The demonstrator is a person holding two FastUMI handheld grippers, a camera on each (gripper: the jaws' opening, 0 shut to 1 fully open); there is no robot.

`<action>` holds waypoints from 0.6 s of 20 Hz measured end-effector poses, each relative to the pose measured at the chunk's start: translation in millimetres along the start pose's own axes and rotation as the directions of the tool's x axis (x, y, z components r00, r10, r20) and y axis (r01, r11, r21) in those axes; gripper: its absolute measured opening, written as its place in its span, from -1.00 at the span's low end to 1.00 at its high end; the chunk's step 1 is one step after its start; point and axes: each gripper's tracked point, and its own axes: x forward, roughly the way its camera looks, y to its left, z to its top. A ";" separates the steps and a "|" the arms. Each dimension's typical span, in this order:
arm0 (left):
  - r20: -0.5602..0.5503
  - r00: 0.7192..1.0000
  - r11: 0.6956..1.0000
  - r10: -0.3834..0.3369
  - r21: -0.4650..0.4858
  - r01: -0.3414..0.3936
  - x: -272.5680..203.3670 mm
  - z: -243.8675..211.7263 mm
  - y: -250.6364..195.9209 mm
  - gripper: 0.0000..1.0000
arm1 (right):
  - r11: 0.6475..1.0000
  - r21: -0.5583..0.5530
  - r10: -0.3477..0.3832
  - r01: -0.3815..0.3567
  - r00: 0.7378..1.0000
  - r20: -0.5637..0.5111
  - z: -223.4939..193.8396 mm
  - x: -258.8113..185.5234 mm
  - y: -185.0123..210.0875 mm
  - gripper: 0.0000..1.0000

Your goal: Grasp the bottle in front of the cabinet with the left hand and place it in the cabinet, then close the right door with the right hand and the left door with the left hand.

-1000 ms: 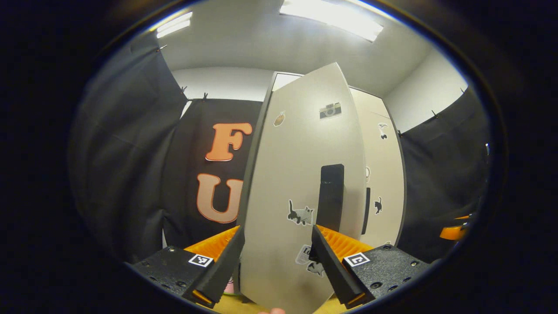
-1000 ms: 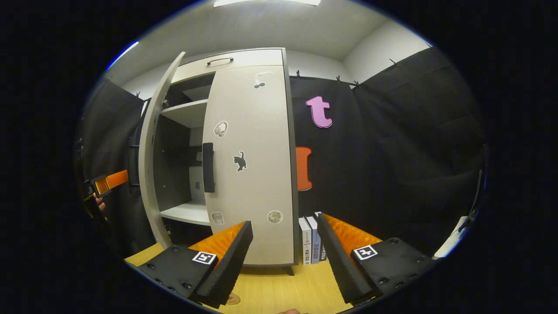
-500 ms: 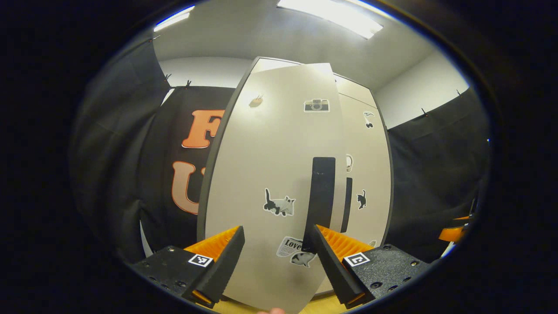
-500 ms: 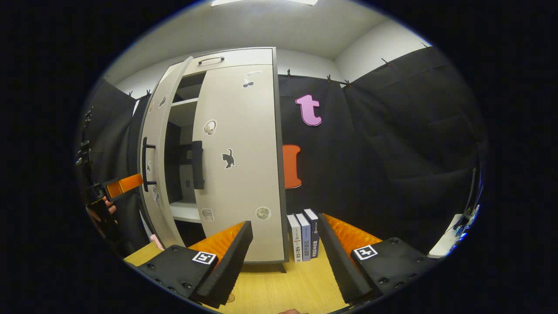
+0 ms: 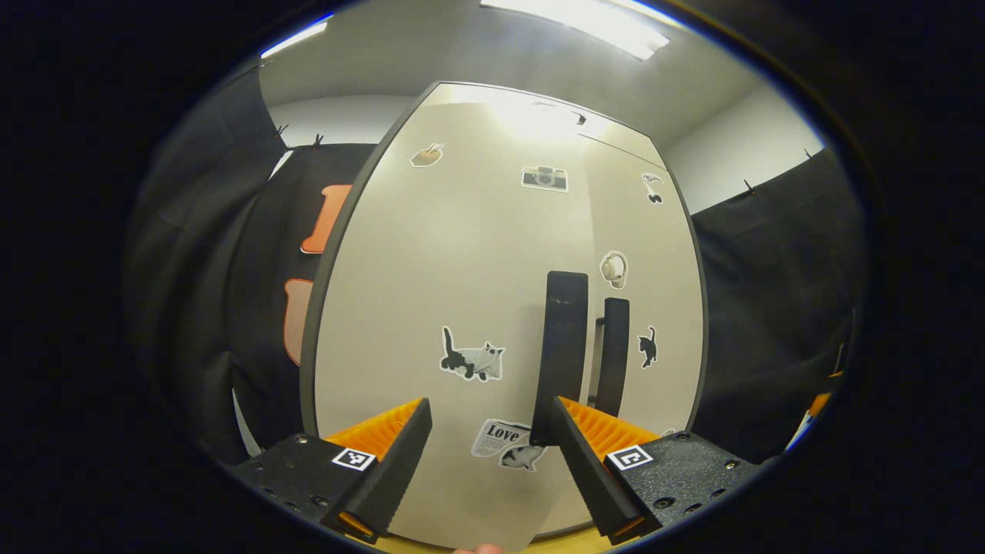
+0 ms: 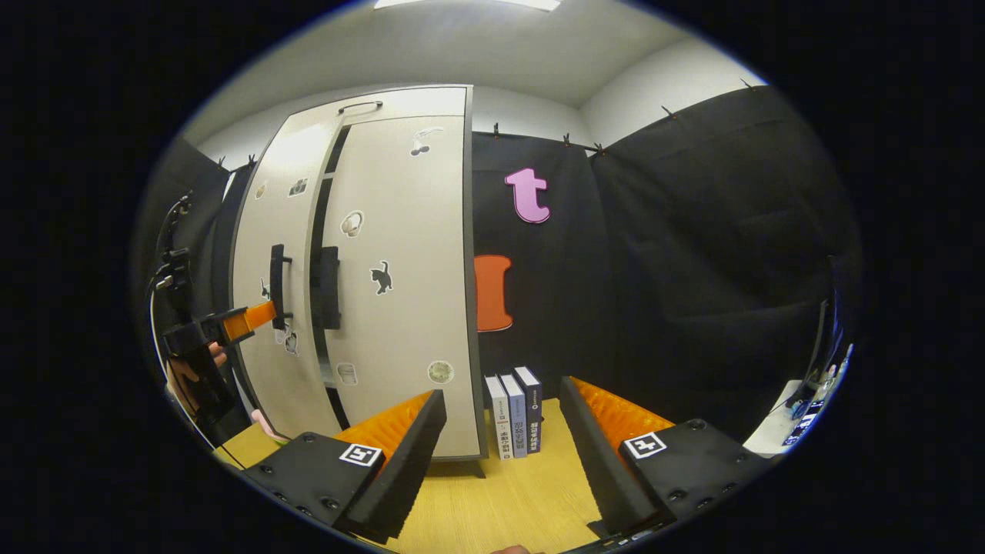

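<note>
The beige cabinet's left door faces me close up in the left gripper view, almost flush with the right door. Their two black handles stand side by side. My left gripper is open in front of the left door, its right finger low beside the handle. In the right gripper view a thin dark gap stays between the left door and the shut right door. The left gripper, held by a hand, touches the left door near its handle. My right gripper is open, off the cabinet. The doors hide the inside.
The cabinet stands on a light wooden table. Three upright books lean against the cabinet's right side, just beyond my right gripper. Black cloth walls close the booth on both sides. A white surface with small items lies far right.
The left door has swung from wide open to almost shut, with the left gripper following it. The right gripper has drifted back and right; the right door stayed shut.
</note>
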 end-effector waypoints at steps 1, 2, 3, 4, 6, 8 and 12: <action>0.001 1.000 1.000 0.006 0.001 -0.006 6.3 -1.6 0.0 0.86 | 1.000 -0.001 -0.006 0.006 1.000 -0.001 -0.4 -1.4 -1.7 0.96; 0.002 1.000 1.000 0.010 0.000 -0.010 10.8 -2.4 -1.8 0.88 | 1.000 -0.004 -0.012 0.012 1.000 -0.001 0.2 -3.1 -3.5 0.96; 0.010 1.000 1.000 -0.003 -0.010 0.003 16.7 -0.8 -6.2 0.88 | 1.000 -0.006 -0.017 0.017 1.000 -0.001 0.3 -3.8 -4.9 0.96; 0.014 1.000 0.999 -0.023 -0.023 0.023 22.4 0.4 -11.9 0.88 | 1.000 -0.008 -0.022 0.022 1.000 0.002 1.7 -6.0 -6.3 0.96; 0.009 1.000 1.000 -0.022 -0.022 0.022 32.0 -2.5 -13.5 0.89 | 1.000 -0.009 -0.029 0.029 1.000 0.010 5.0 -7.4 -7.2 0.96; 0.022 1.000 1.000 -0.013 -0.019 0.014 30.9 -1.3 -11.5 0.89 | 0.999 -0.008 -0.031 0.031 0.999 0.015 6.5 -9.4 -5.7 0.95; 0.017 1.000 1.000 0.007 -0.019 -0.006 19.6 1.9 -4.7 0.89 | 1.000 0.002 -0.005 0.005 1.000 0.015 7.7 -9.2 7.7 0.96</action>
